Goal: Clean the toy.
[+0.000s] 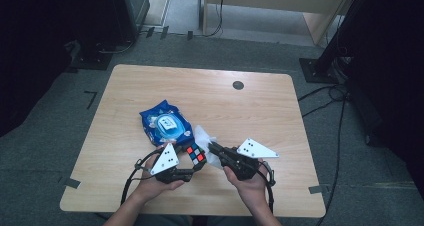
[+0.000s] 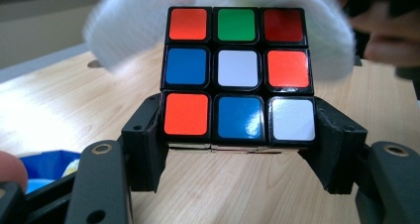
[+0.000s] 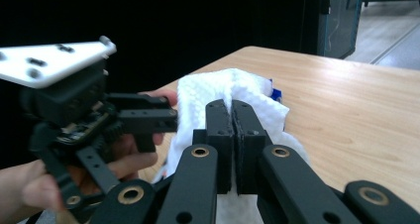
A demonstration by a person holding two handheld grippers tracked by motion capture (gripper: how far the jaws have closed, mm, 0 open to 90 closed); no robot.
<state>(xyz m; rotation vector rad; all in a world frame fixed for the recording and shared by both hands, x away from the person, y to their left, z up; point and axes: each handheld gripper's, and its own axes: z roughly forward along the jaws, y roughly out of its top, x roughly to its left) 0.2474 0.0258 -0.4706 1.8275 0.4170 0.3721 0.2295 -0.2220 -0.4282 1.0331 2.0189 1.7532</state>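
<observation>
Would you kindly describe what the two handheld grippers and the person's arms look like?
Both grippers are black, with jointed linkage arms, brass-coloured pivot rings and blocky black jaws. The left gripper and the right gripper each carry a pale three-cornered plate on top, dotted with small dark marks. A black cable loops from each toward the table's near edge. The forearms are bare, with no sleeves in sight.

From my high view the table (image 1: 150,86) is evenly lit while the room goes black at nine and three o'clock. My left gripper view shows the white wipe (image 2: 138,21) motion-blurred at twelve o'clock, with glare on the cube (image 2: 237,73).
</observation>
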